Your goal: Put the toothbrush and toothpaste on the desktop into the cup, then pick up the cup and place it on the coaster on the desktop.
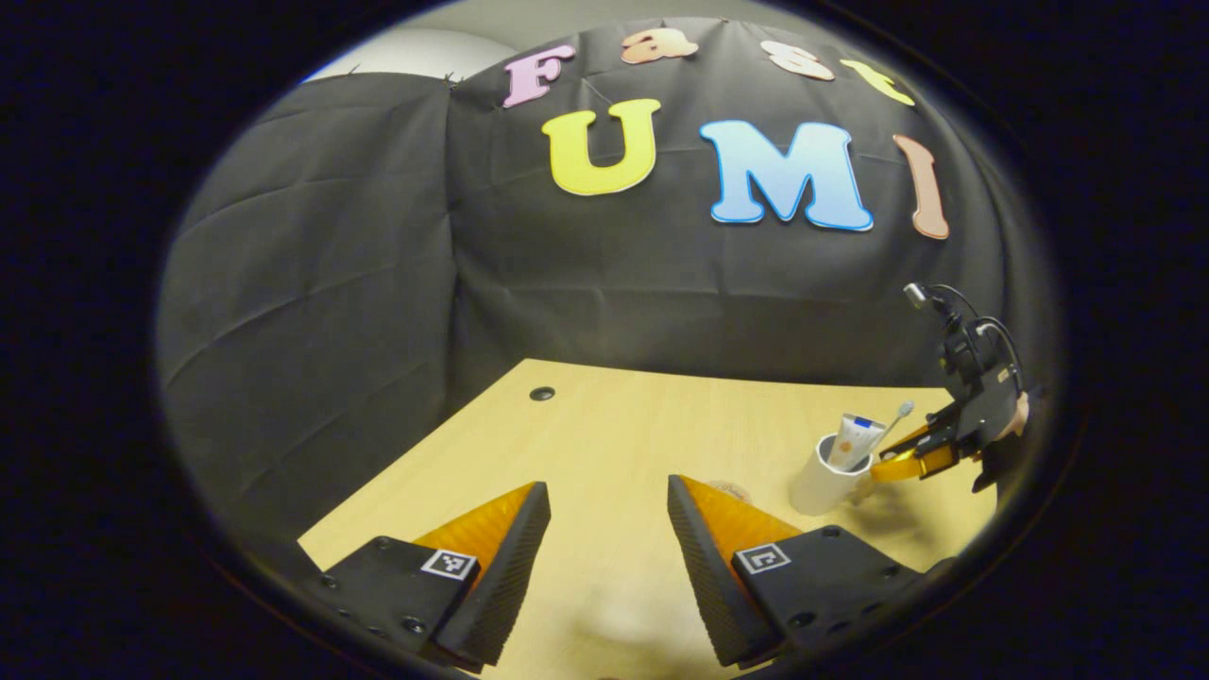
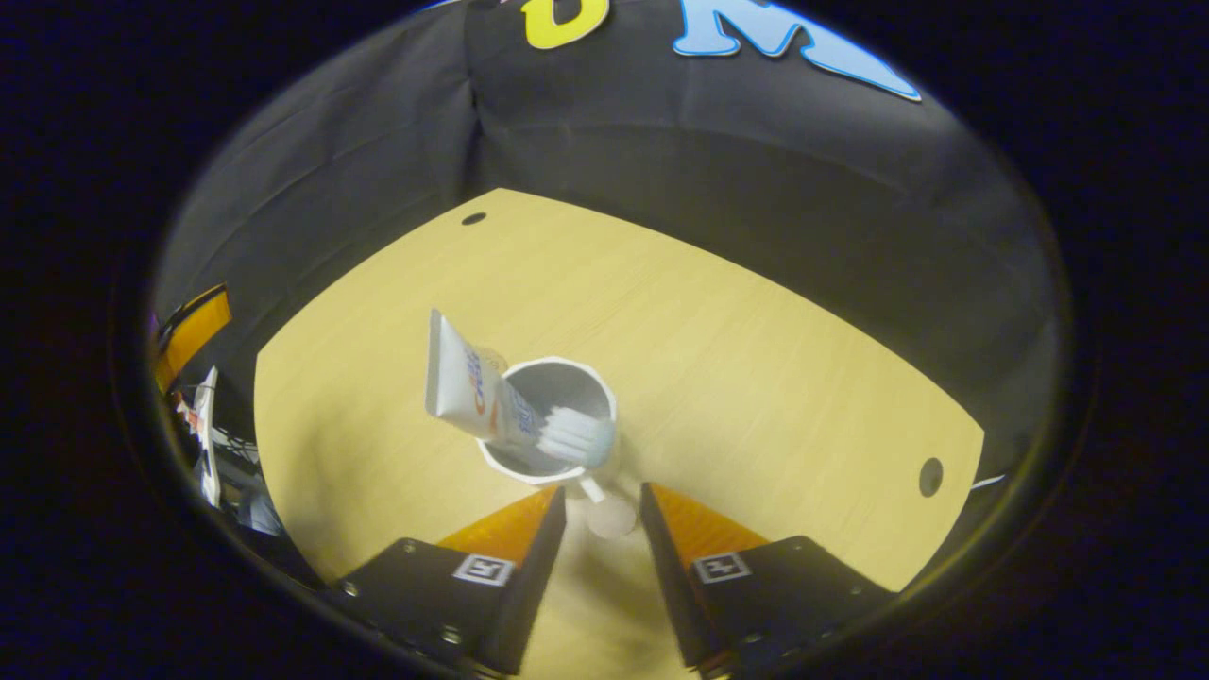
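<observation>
Cup [image 2: 553,420] stands upright on the desk [image 2: 756,359], toothpaste [image 2: 468,382] and toothbrush [image 2: 576,436] already inside; paste leans on the rim with its flat end sticking out, brush head up near the rim, which keeps both from tipping out; so we judge the loading step done and the lift pending. Right gripper [image 2: 603,518] sits above and just behind the cup, fingers apart with the cup's handle [image 2: 606,510] roughly between them, no squeeze that we can see; from the left gripper view the right gripper [image 1: 902,463] comes in from the cup's [image 1: 824,477] side, near the rim, whether touching we can't tell. Left gripper [image 1: 609,529] hangs over bare desk, fingers wide apart, nothing held; likely parked clear of the lift path. Coaster: possibly the faint disc [image 1: 729,490] by its right finger, too hidden to confirm.
</observation>
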Available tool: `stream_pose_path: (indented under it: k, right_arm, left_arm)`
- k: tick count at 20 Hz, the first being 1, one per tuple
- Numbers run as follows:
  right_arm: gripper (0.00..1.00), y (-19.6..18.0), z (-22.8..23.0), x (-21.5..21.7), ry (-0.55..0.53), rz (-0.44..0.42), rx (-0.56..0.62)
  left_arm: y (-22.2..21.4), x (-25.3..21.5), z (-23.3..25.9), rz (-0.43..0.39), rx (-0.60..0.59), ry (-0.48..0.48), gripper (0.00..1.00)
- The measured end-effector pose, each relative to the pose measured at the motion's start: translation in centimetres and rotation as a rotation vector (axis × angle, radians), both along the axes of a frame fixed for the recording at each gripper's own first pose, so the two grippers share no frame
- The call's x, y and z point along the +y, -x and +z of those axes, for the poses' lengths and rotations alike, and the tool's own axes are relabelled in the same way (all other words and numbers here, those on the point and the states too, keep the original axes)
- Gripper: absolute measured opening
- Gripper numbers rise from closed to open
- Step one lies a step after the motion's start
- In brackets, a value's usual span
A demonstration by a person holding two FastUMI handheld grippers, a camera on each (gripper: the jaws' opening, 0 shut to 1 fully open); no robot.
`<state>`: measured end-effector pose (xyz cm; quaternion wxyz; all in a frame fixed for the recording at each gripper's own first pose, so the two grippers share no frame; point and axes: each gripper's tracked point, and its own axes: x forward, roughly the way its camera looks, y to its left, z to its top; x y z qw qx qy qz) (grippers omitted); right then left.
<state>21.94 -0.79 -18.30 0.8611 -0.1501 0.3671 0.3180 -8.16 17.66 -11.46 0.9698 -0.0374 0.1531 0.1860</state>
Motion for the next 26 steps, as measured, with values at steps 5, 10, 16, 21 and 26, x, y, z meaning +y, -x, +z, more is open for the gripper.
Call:
stream_pose_path:
  k: [5,10,16,21,26]
  right_arm:
    - [0.78,0.1,-0.8,0.9,0.004,0.032,0.019]
    - [0.61,-0.4,-1.4,1.2,0.012,0.030,0.014]
    - [0.21,-1.2,-1.6,1.3,0.035,0.012,-0.022]
    - [0.16,-1.2,-1.7,1.3,0.047,0.014,-0.020]
    - [0.08,-1.0,-1.4,1.1,0.033,-0.016,-0.016]
  left_arm:
    - [0.7,0.4,-0.6,0.033,0.011,0.003,0.84]
    - [0.4,0.2,-1.0,0.038,0.022,0.014,0.83]
    - [-0.1,0.2,-1.4,0.026,0.029,0.016,0.83]
    - [-0.7,-0.2,-1.2,0.012,0.024,0.009,0.84]
    - [-0.2,0.1,-1.3,0.018,0.027,0.009,0.83]
